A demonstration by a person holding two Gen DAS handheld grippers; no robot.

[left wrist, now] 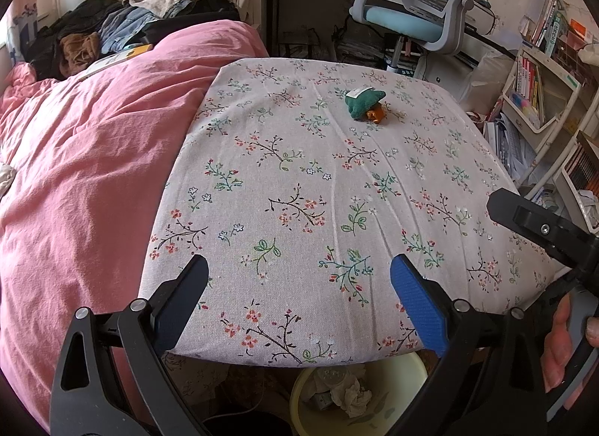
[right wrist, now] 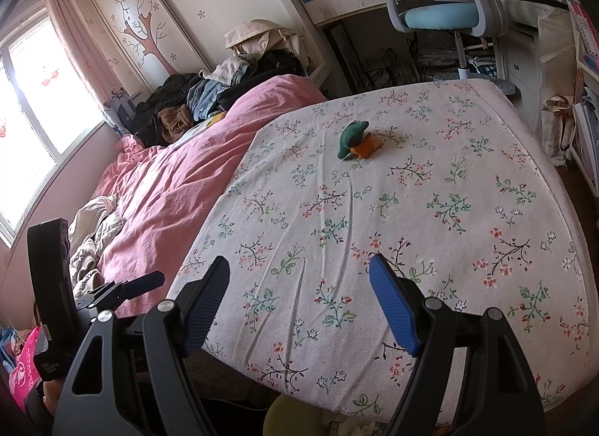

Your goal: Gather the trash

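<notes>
A crumpled green and orange wrapper (left wrist: pixel 366 104) lies on the far part of the floral-cloth table (left wrist: pixel 299 181); it also shows in the right wrist view (right wrist: pixel 355 140). My left gripper (left wrist: pixel 299 278) is open and empty above the table's near edge. My right gripper (right wrist: pixel 299 286) is open and empty over the near edge too; it shows at the right of the left wrist view (left wrist: pixel 539 226). A pale yellow bin (left wrist: pixel 404 372) with crumpled paper (left wrist: pixel 348 391) stands under the near edge.
A bed with a pink duvet (left wrist: pixel 93 173) lies left of the table, with piled clothes (left wrist: pixel 112 27) at its far end. A blue-grey desk chair (left wrist: pixel 423 12) and a desk stand behind the table. Bookshelves (left wrist: pixel 543 99) line the right side.
</notes>
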